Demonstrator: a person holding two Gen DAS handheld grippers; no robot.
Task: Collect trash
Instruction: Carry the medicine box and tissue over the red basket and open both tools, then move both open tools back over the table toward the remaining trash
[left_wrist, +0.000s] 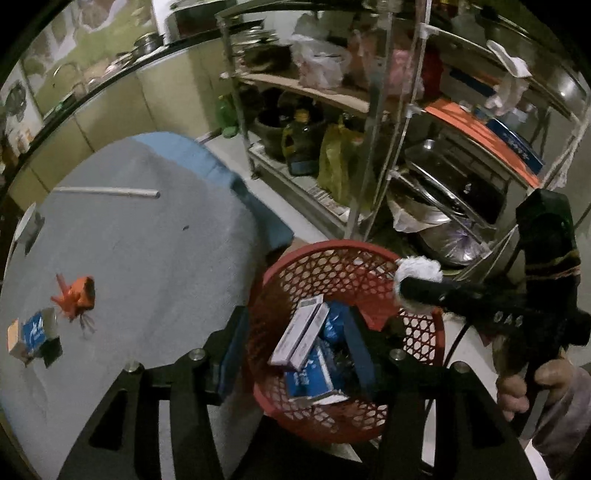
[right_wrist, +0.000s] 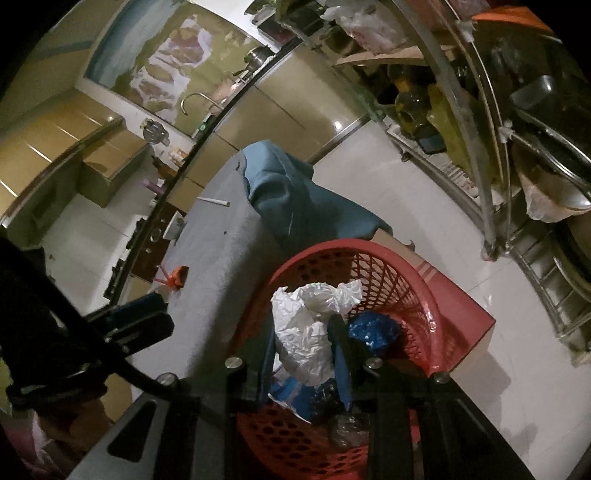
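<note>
Crumpled paper (right_wrist: 310, 332) is clamped in the right gripper (right_wrist: 306, 354) above the basket (right_wrist: 424, 291). It should be released well inside the rim. The left gripper (left_wrist: 295, 343) is spread, empty.

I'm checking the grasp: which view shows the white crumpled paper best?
The right wrist view: the white crumpled paper sits large between the right tool's fingers over the red basket. The left wrist view shows only a small side glimpse.

L gripper (left_wrist: 291, 354): my fingers spread wide, nothing between | R gripper (right_wrist: 306, 347): fingers pinched on crumpled white paper (right_wrist: 310, 332) | both angled downward, side by side
</note>
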